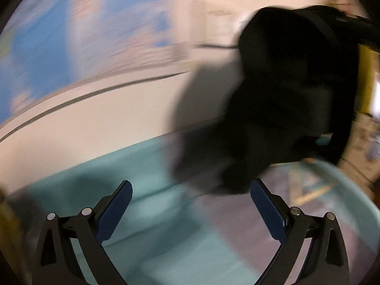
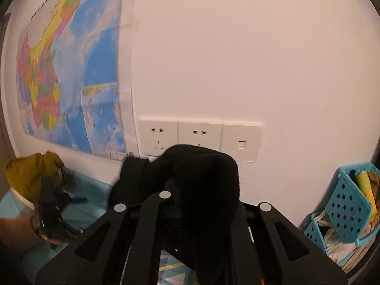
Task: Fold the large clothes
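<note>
Right up against the right wrist lens, the right gripper [image 2: 190, 204] has its fingers buried in a bunched black garment [image 2: 201, 173], clamped on it, the cloth heaped over the tips and hanging down in front of the wall. Behind it sits a row of white wall sockets [image 2: 200, 137], and to the left a colourful map [image 2: 71, 71] is pinned on the wall. At the far right stands a blue perforated basket [image 2: 349, 201]; a yellow item and some olive cloth poke out of its top, and a second, lower blue compartment holds crinkled silvery packaging. At the left edge, an olive-yellow piece of clothing [image 2: 30, 173] lies bundled just beside the left gripper's dark frame.

Over to the left wrist view, heavily motion-blurred: the left gripper [image 1: 191, 210] shows its blue-padded fingers [image 1: 116, 211] spread wide, nothing between them. The black garment [image 1: 280, 99] dangles in mid-air ahead and to the right, its lower end just beside the right-hand finger, above a teal sheet [image 1: 147, 249] with a patterned patch.
</note>
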